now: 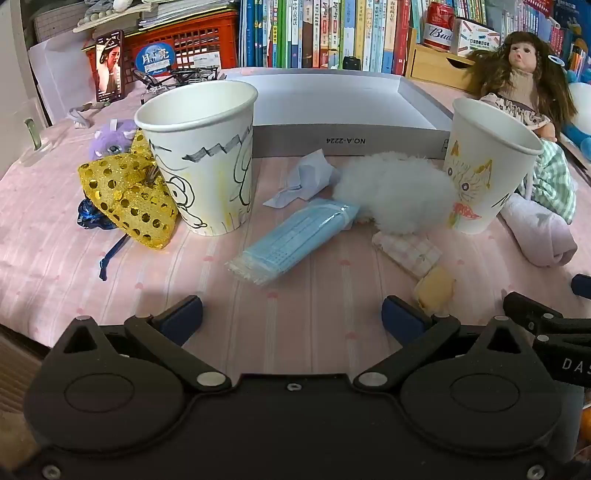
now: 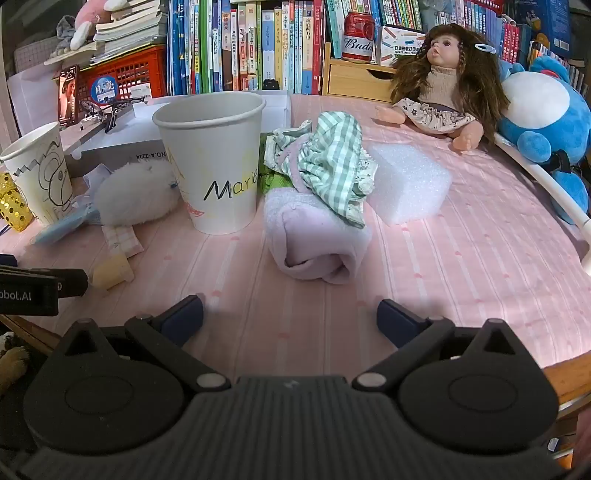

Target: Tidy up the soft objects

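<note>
Desk [image 1: 295,314] w/ pink striped cloth; bookshelf [image 1: 332,33] behind, grey box [image 1: 347,140] at back. L to R: gold sequin bow [image 1: 129,195], drawn-on cup [image 1: 201,155], blue mask pack [image 1: 295,236], white fluffy ball [image 1: 395,192], "Marie" cup [image 2: 214,162], rolled lilac towel [image 2: 314,236] under green check cloth [image 2: 332,166], white foam block [image 2: 410,184], doll [image 2: 447,85]. Left gripper [image 1: 291,314] and right gripper [image 2: 290,314]: jaws wide apart, nothing between.

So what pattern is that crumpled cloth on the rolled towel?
Green-and-white checks, clearest in the right wrist view.
</note>
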A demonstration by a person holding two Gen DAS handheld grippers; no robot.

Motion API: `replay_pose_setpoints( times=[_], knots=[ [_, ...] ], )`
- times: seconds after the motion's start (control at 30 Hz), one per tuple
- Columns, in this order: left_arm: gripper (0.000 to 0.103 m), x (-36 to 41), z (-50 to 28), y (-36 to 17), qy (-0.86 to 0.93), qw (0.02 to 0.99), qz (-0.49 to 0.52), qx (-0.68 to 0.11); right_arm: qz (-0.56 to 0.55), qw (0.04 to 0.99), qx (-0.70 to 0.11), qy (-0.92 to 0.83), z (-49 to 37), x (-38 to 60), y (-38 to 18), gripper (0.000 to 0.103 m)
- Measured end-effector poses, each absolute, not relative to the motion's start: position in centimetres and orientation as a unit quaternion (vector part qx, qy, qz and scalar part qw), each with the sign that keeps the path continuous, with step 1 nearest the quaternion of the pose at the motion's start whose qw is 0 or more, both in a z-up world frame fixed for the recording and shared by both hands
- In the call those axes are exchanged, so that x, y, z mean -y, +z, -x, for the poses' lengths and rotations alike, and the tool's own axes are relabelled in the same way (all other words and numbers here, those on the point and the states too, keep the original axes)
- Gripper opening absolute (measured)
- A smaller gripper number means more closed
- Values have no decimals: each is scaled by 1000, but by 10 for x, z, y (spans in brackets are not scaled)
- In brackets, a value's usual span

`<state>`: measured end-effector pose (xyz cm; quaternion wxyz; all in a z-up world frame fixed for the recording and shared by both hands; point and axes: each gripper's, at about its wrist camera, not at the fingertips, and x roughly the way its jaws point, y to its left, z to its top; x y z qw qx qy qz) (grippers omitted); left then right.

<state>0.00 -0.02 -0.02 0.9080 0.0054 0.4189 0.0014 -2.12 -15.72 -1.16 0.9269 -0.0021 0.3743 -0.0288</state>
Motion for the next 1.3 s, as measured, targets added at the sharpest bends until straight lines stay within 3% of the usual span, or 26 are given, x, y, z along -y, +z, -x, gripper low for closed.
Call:
replay_pose_setpoints(
  times=[1.3],
  knots=[
    [103,2,-2,-5,1,905,-4,-426,2,924,-382,-30,20,158,-12,103]
  ],
)
